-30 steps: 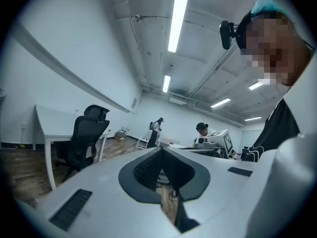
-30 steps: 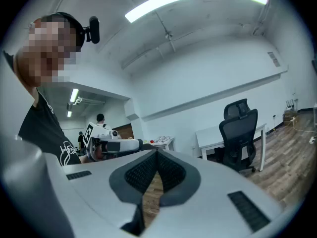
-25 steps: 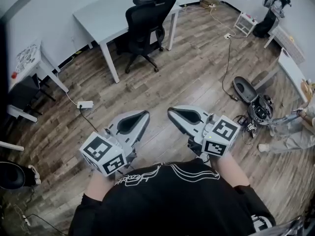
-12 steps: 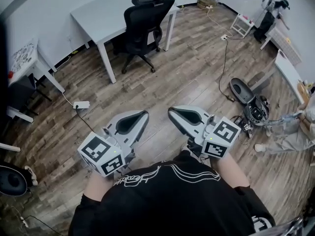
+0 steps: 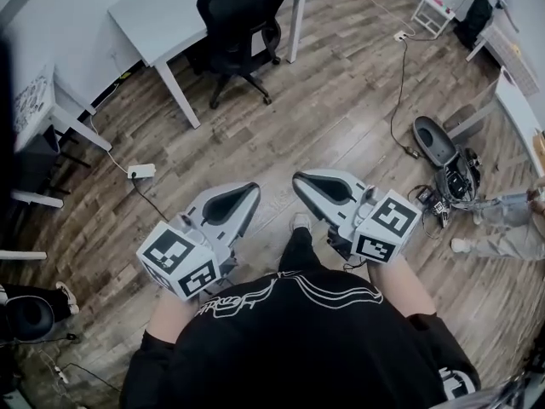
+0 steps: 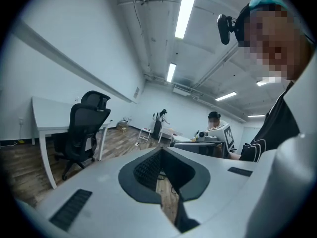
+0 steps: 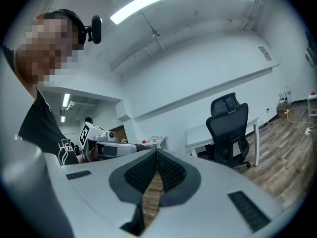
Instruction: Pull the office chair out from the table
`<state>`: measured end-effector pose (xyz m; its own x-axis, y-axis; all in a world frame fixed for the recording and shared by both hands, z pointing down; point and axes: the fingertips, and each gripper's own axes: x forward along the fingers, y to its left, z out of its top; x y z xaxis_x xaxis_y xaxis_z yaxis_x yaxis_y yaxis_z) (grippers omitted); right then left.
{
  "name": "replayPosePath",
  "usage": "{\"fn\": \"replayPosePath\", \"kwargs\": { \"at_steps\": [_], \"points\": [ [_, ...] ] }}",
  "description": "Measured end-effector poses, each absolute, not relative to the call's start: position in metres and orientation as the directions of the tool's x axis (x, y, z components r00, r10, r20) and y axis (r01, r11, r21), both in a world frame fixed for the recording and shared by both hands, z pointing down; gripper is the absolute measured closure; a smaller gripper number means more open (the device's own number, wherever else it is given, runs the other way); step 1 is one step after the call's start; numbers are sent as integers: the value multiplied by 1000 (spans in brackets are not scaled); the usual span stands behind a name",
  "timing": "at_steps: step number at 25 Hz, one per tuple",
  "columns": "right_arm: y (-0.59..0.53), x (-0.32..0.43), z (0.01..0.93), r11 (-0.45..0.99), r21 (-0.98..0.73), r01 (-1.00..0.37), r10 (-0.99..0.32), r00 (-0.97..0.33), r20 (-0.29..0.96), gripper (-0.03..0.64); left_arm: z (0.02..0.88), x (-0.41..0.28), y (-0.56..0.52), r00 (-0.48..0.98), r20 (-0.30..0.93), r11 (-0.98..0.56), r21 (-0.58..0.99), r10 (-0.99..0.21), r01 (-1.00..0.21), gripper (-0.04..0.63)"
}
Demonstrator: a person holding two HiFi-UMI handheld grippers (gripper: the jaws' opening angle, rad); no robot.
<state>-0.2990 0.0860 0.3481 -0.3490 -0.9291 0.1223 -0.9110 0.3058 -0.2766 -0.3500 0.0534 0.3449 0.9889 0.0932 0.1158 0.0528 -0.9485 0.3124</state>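
Observation:
The black office chair (image 5: 238, 11) stands tucked against the white table (image 5: 157, 24) at the far top of the head view, well ahead of both grippers. My left gripper (image 5: 249, 196) and right gripper (image 5: 302, 181) are held side by side over the wood floor, both shut and holding nothing. In the left gripper view the chair (image 6: 81, 128) stands by the table (image 6: 47, 115), far beyond the shut left gripper (image 6: 161, 151). The right gripper view shows the chair (image 7: 229, 130) to the right of the shut right gripper (image 7: 156, 155).
A white power strip (image 5: 141, 171) with its cable lies on the floor to the left. An open case (image 5: 434, 141) and cables lie at the right, beside a person's legs (image 5: 502, 228). A small white table (image 5: 51, 105) is at the left.
The person has stepped towards the table, a foot now showing between the grippers. Chair and table have shifted up in the head view. Both grippers stay shut.

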Motion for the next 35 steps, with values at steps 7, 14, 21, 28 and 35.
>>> {"fn": "replayPosePath", "kwargs": {
  "at_steps": [7, 14, 21, 28, 35],
  "points": [
    [31, -192, 354, 307, -309, -900, -925, -358, 124, 581, 351, -248, -7, 985, 162, -943, 332, 60, 3, 589],
    [7, -79, 350, 306, -307, -901, -919, -364, 151, 581, 348, -126, -29, 980, 176, -942, 333, 96, 32, 589],
    [-18, -23, 337, 292, -257, -921, -931, -336, 146, 581, 340, -72, -50, 980, 177, -954, 298, 87, 31, 589],
    [-69, 19, 335, 276, -241, -931, -939, -315, 141, 581, 341, -42, -111, 988, 147, -952, 306, 52, 5, 589],
    [-170, 86, 339, 242, -227, -943, -940, -286, 188, 581, 354, 16, -217, 987, 151, -943, 334, 55, 2, 589]
  ]
}}
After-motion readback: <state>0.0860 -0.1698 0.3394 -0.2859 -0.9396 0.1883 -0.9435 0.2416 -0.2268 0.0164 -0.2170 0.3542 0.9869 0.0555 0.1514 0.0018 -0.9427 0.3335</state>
